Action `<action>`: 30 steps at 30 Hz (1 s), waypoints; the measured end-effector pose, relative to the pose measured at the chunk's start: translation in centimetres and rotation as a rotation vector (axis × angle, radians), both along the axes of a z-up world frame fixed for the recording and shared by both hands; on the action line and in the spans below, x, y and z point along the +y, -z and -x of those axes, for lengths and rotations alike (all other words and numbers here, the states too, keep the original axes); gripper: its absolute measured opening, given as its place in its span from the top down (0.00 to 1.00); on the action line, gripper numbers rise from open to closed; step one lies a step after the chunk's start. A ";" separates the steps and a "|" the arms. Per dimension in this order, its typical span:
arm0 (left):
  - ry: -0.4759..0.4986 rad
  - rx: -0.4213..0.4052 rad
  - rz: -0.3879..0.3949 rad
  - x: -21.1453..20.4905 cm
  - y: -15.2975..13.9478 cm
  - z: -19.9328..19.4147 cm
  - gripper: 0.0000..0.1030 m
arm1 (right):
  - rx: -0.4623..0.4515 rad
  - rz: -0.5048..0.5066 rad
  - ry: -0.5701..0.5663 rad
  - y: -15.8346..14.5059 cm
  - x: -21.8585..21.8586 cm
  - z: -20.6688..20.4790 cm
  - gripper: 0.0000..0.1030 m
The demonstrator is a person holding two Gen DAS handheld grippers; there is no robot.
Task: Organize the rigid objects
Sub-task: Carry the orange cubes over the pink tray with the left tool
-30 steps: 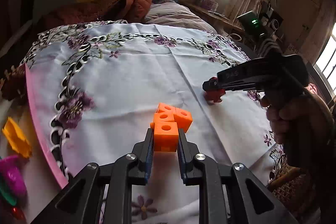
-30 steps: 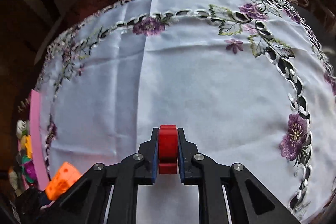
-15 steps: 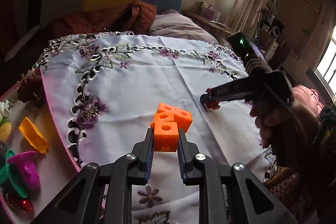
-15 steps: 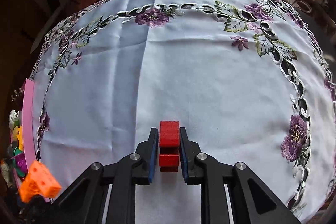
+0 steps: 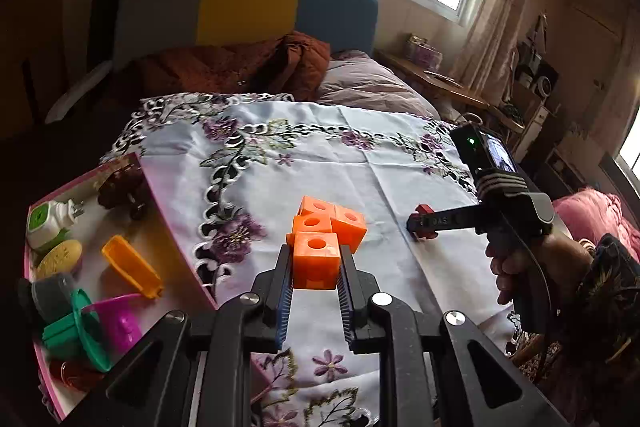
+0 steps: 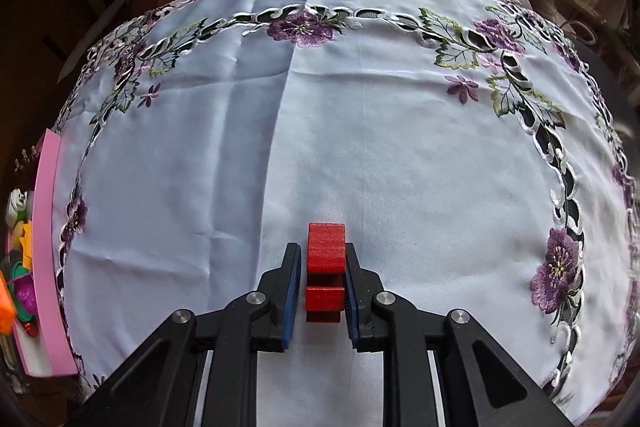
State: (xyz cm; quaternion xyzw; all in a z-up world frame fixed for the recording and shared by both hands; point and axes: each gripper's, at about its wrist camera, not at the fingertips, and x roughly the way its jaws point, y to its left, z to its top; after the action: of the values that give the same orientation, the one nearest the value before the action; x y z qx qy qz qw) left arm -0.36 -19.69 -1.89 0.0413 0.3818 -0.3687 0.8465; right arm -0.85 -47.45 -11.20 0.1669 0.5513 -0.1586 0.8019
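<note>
My left gripper [image 5: 314, 263] is shut on an orange block piece [image 5: 316, 259] made of joined cubes with round holes, held above the white embroidered cloth [image 5: 360, 187]. My right gripper [image 6: 323, 263] has its jaws slightly apart around a red block [image 6: 325, 255] that rests on the cloth [image 6: 360, 147]; a gap shows on the left side. In the left wrist view the right gripper [image 5: 420, 225] sits low on the cloth at the right, with the red block [image 5: 425, 234] at its tip.
A pink-rimmed tray [image 5: 140, 163] at the left holds several small toys: an orange scoop [image 5: 130, 265], a magenta cup [image 5: 116, 319], a green piece [image 5: 76, 331], a white-green plug [image 5: 48, 221]. The tray edge [image 6: 46, 227] shows at the left of the right wrist view. A bed lies behind.
My right gripper has lowered the red block onto the cloth and opened its jaws slightly. My left gripper has lifted and pulled back with the orange piece; the tray has come into view.
</note>
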 end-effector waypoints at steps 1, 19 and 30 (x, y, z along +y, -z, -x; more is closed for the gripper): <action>-0.009 0.000 -0.001 0.4 0.0 -0.1 0.81 | 0.001 0.009 -0.006 0.0 0.1 0.0 0.80; -0.131 0.033 0.003 7.2 0.5 -1.0 0.81 | 0.010 0.058 -0.040 0.0 0.8 -0.2 0.80; -0.294 0.053 -0.002 18.1 0.8 -0.2 0.81 | 0.015 0.078 -0.057 0.0 1.0 -0.4 0.81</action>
State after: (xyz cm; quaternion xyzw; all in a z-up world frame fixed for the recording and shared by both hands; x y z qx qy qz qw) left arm -0.13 -1.55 -2.73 -0.0241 0.4063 -0.2413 0.8810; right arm -0.43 -46.47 -11.16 0.1187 0.5551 -0.1582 0.8079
